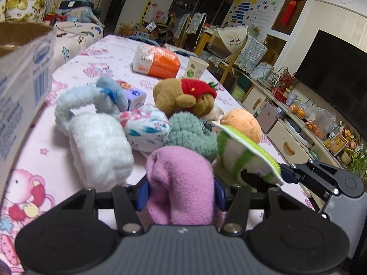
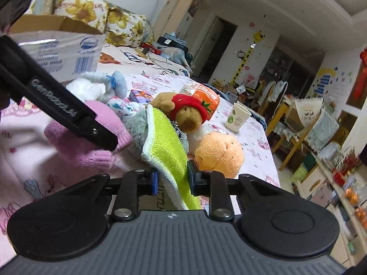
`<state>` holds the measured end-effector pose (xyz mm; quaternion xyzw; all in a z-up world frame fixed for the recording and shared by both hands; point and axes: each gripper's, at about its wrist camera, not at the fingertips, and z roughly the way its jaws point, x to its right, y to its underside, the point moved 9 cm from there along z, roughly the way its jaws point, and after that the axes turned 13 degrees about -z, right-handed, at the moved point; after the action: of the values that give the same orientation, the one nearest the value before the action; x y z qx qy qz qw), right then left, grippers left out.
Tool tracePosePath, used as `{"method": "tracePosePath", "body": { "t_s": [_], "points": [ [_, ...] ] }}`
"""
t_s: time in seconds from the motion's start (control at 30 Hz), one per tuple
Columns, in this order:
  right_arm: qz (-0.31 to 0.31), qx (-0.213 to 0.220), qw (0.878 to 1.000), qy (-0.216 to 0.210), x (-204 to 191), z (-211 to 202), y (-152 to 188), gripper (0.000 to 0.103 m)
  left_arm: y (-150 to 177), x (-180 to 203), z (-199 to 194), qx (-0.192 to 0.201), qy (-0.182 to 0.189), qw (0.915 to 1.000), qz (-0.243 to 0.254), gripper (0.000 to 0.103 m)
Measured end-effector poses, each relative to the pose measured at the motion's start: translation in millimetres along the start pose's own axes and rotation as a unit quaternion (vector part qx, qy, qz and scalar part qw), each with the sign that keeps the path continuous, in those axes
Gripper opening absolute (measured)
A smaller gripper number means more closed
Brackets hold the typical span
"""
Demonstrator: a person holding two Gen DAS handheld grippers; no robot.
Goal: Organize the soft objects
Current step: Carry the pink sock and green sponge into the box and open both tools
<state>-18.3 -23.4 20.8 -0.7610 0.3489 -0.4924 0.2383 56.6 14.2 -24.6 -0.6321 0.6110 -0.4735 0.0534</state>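
My left gripper (image 1: 181, 192) is shut on a pink fleece roll (image 1: 181, 171), its blue pads pressing both sides. One left finger (image 2: 101, 133) shows across the pink roll (image 2: 96, 123) in the right wrist view. My right gripper (image 2: 174, 178) is shut on a lime-green cloth with white edging (image 2: 167, 146). From the left wrist view it (image 1: 281, 174) pinches the cloth's corner (image 1: 250, 149). Piled behind are a white fluffy roll (image 1: 98, 146), a floral cloth (image 1: 146, 128), a teal fluffy piece (image 1: 190, 133), an orange plush ball (image 1: 243, 123) and a brown bear in a strawberry hat (image 1: 183, 96).
An open cardboard box (image 1: 23, 80) stands at the left on the pink tablecloth (image 1: 41, 142). A paper cup (image 1: 195, 68), an orange-and-white packet (image 1: 158, 61) and a small purple carton (image 1: 135, 96) lie farther back. The table's right edge drops toward low cabinets (image 1: 286, 142).
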Motion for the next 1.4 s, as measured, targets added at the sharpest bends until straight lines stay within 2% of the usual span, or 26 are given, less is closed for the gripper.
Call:
{"method": "tracePosePath", "body": {
  "t_s": [0.1, 0.33, 0.57, 0.83, 1.03, 1.13, 1.4],
  "points": [
    [0.018, 0.004, 1.0, 0.001, 5.3, -0.6, -3.4, 0.025, -5.4, 1.0, -8.8, 0.015, 0.0, 0.9999, 0.007, 0.054],
    [0.136, 0.024, 0.99, -0.032, 27.5, -8.5, -16.1, 0.025, -20.5, 3.3, -34.2, 0.061, 0.003, 0.9979, 0.025, 0.054],
    [0.245, 0.053, 0.966, -0.07, 36.7, -20.5, -31.2, 0.025, -38.4, 1.6, -64.6, 0.114, 0.004, 0.993, 0.029, 0.054],
    [0.323, 0.098, 0.933, -0.128, 29.7, -29.9, -68.7, 0.025, -60.5, -14.7, -101.8, 0.186, -0.015, 0.9821, 0.023, 0.054],
    [0.352, 0.13, 0.909, -0.18, 14.3, -30.2, -111.9, 0.025, -78.1, -34.3, -131.9, 0.254, -0.045, 0.9662, 0.0, 0.055],
    [0.356, 0.14, 0.902, -0.201, 3.5, -26.5, -134.5, 0.025, -86.2, -49.3, -146.7, 0.283, -0.067, 0.9565, -0.021, 0.055],
    [0.322, 0.135, 0.905, -0.243, -39.3, -4.0, -192.5, 0.025, -100.5, -95.7, -173.0, 0.326, -0.133, 0.9304, -0.101, 0.055]
  ]
}}
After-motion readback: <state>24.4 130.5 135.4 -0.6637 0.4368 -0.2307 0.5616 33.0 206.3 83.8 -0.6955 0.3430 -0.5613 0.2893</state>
